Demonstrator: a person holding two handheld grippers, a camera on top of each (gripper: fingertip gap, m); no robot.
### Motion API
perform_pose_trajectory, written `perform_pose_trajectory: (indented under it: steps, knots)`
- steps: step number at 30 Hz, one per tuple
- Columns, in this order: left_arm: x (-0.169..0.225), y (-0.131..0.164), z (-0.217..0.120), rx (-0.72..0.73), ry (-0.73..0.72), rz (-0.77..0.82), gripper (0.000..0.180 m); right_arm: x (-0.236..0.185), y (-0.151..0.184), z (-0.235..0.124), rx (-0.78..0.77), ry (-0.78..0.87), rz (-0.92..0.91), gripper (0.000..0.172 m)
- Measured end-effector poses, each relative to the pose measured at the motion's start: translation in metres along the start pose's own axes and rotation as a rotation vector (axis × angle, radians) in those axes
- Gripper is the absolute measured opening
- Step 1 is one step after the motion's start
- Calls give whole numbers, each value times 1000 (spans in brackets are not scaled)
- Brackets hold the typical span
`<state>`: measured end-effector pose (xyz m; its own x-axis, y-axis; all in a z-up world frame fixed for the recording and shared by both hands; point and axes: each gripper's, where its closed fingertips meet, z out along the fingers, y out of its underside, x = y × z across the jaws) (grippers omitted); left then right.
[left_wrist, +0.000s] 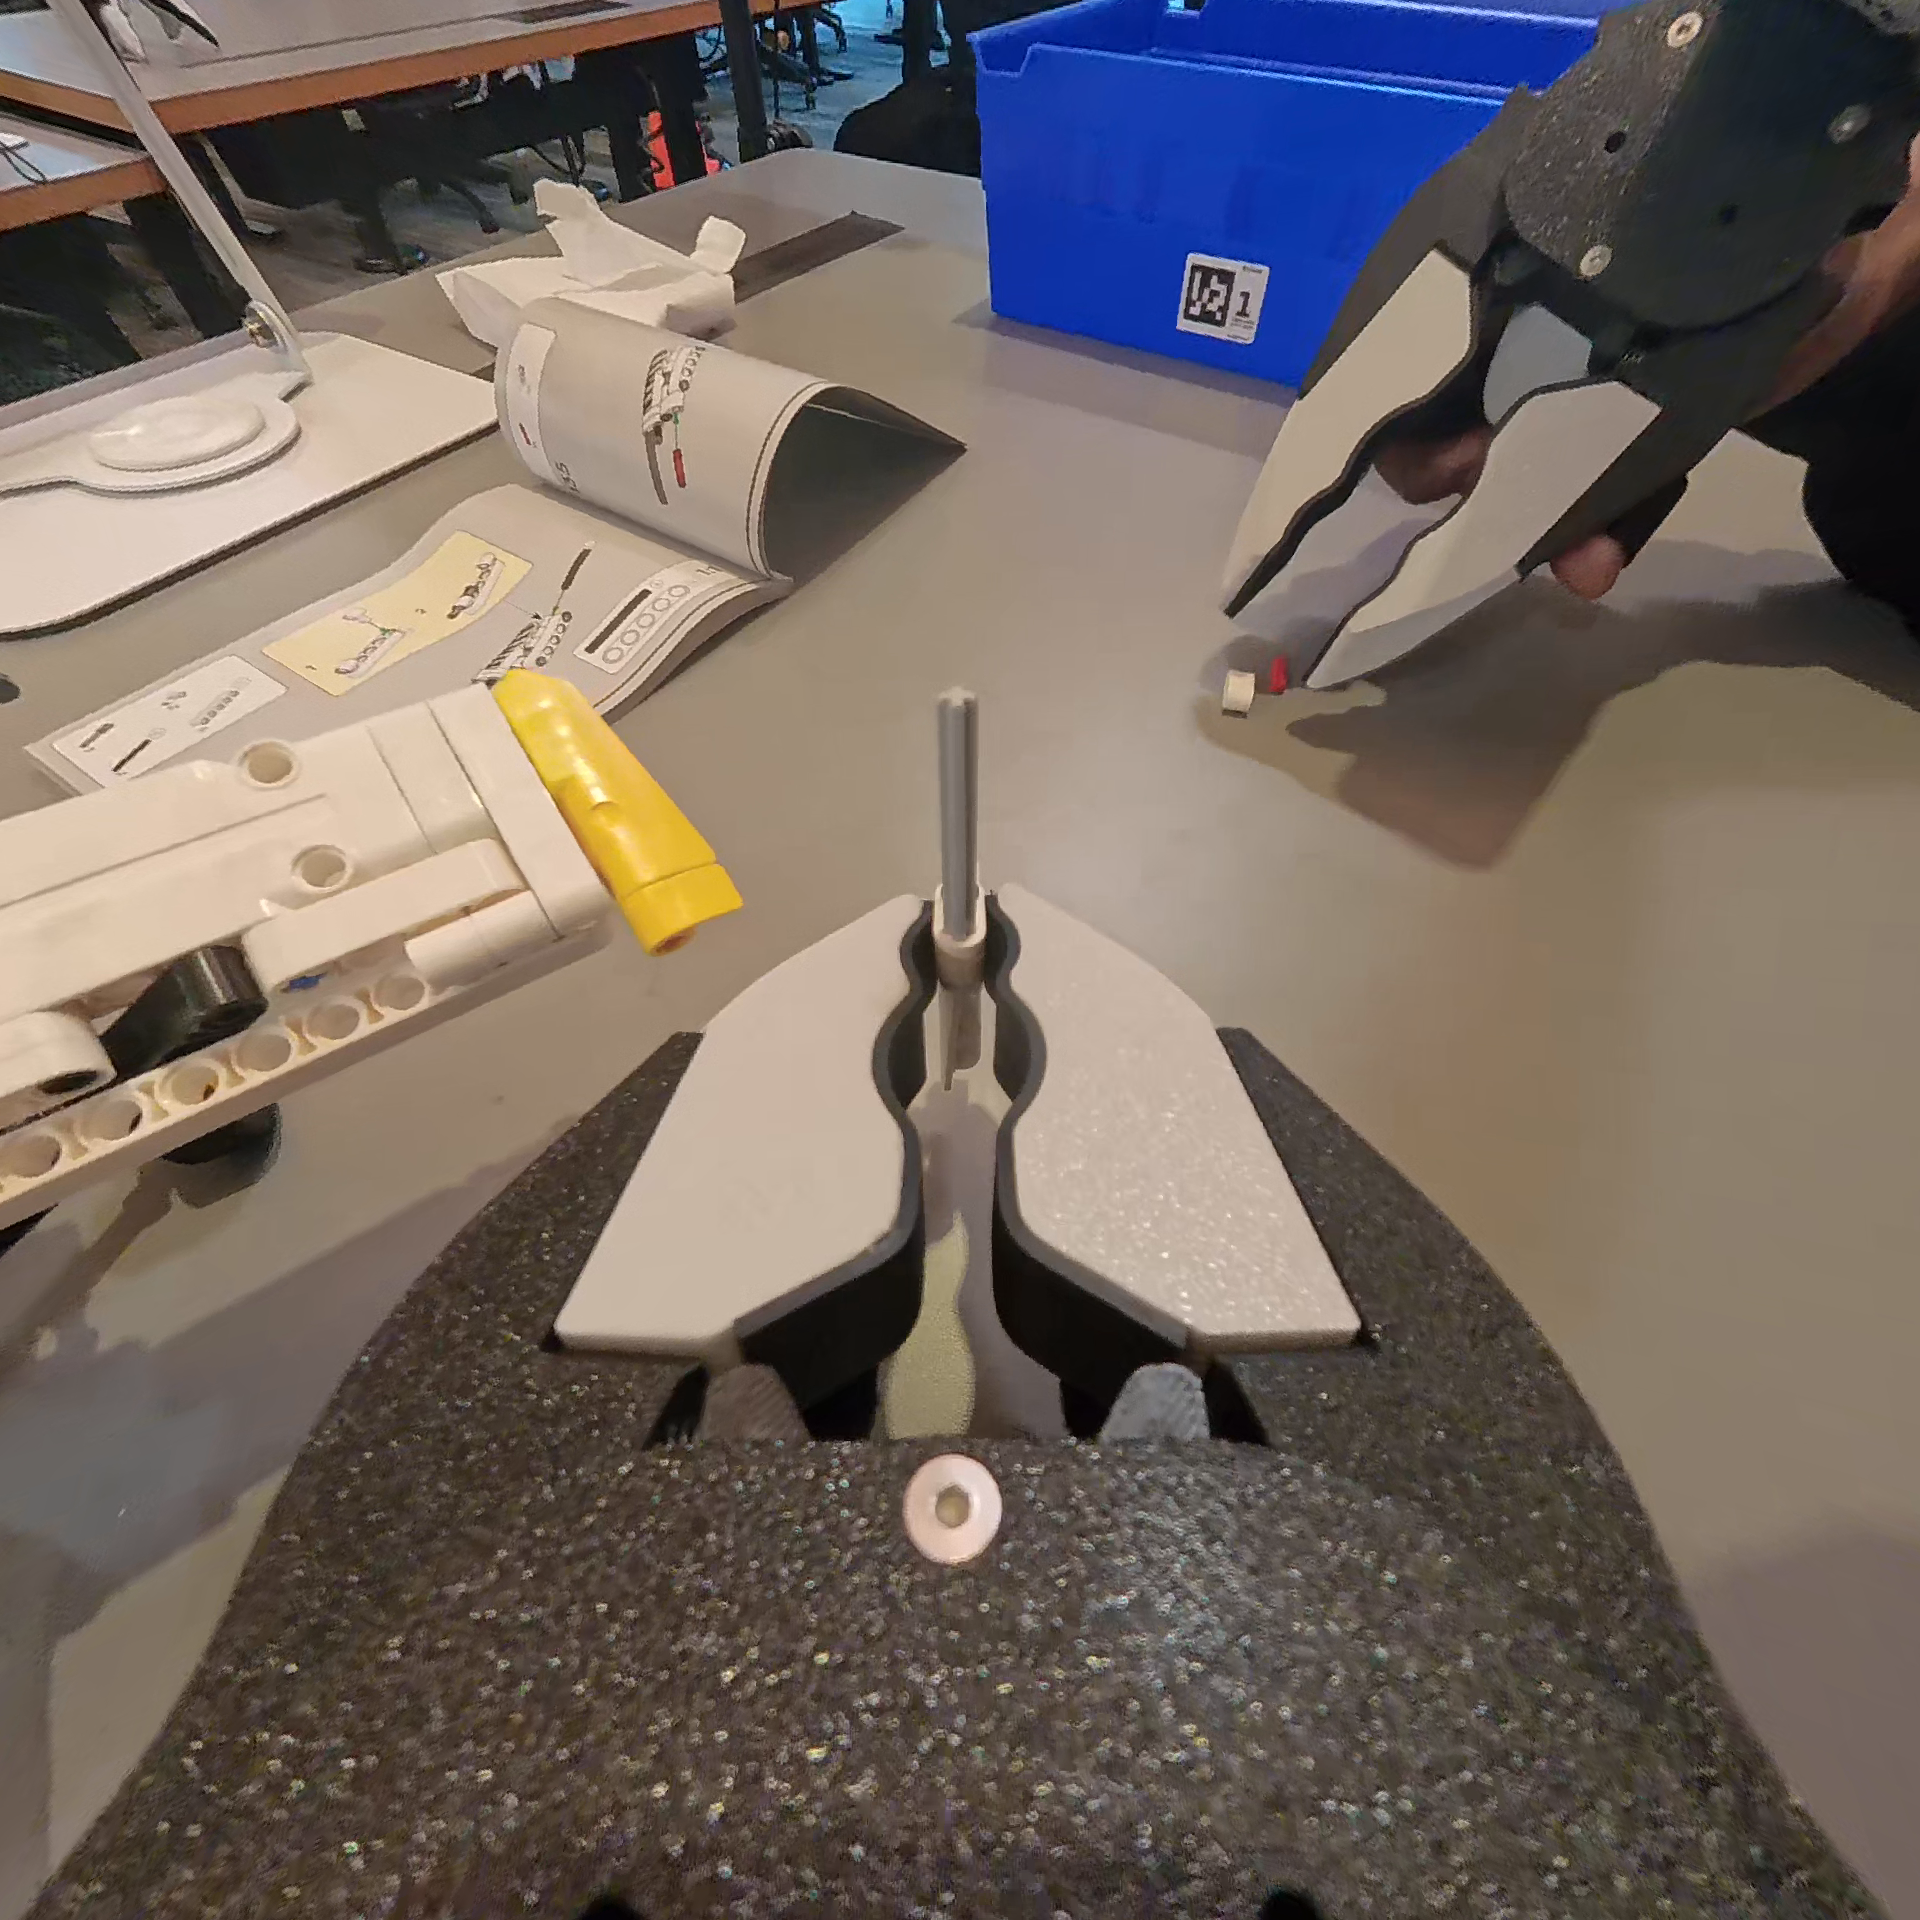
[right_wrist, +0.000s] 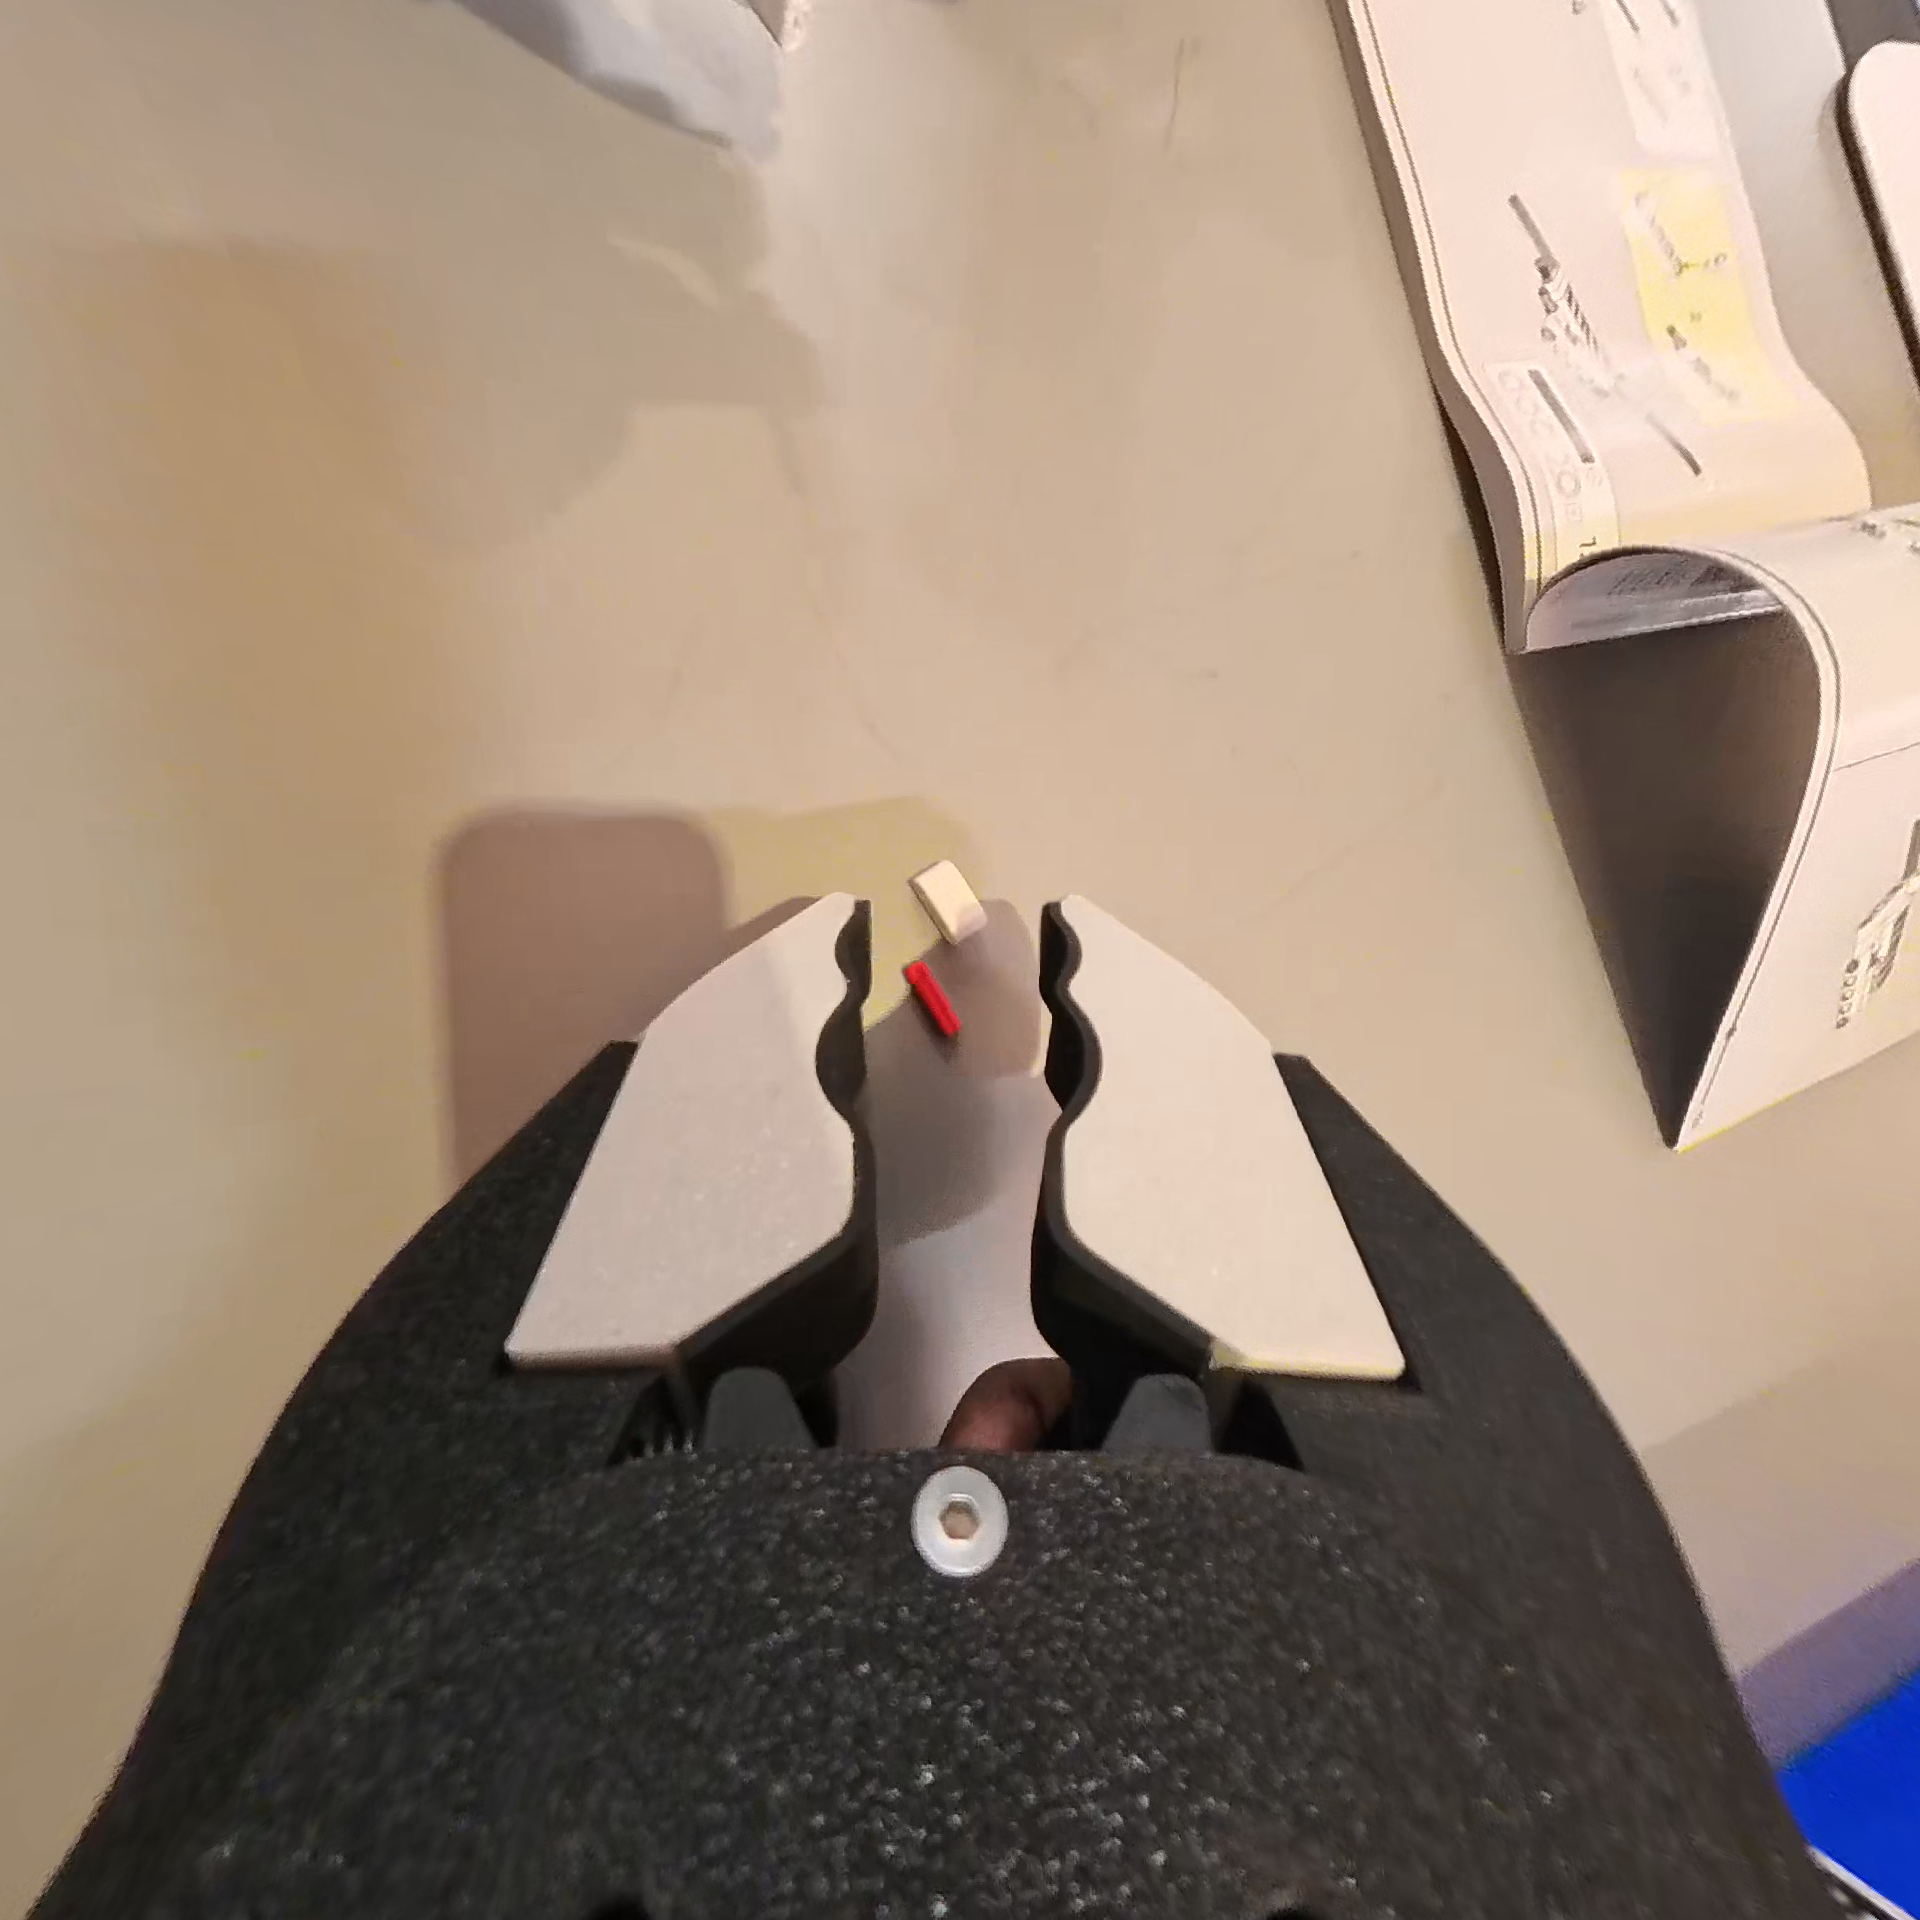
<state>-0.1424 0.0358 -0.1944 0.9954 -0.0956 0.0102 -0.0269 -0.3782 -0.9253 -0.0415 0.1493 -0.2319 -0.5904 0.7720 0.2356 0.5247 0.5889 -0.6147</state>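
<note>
My left gripper (left_wrist: 958, 920) is shut on a grey axle (left_wrist: 956, 790) that carries a white bush (left_wrist: 958, 935); the axle sticks out forward past the fingertips, above the grey table (left_wrist: 1039, 644). My right gripper (right_wrist: 954, 914) is open, low over the table. A small red pin (right_wrist: 931, 997) lies on the table between its fingers and touches neither. A small white bush (right_wrist: 948, 902) lies just ahead of the tips. In the left wrist view the right gripper (left_wrist: 1273, 644) stands at the right, tips down by the red pin (left_wrist: 1278, 673) and white bush (left_wrist: 1236, 691).
A white and yellow brick-built model (left_wrist: 312, 883) lies at the left. An open instruction booklet (left_wrist: 623, 499) lies behind it and shows in the right wrist view (right_wrist: 1662, 520). A blue bin (left_wrist: 1195, 187) stands at the back right. Crumpled white paper (left_wrist: 623, 260) and a lamp base (left_wrist: 177, 436) are farther back. The gap from one gripper's tips to the other's is roughly 15 cm.
</note>
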Motion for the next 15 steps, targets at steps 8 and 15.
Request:
perform_pose_trajectory:
  steps: [8,15]
  knots:
    - [0,0,0,-1,1,-1,8,4,4,13,-27,-96,-83,23]
    - [0,0,0,1,4,-5,8,11,-26,7,105,-52,-136,10]
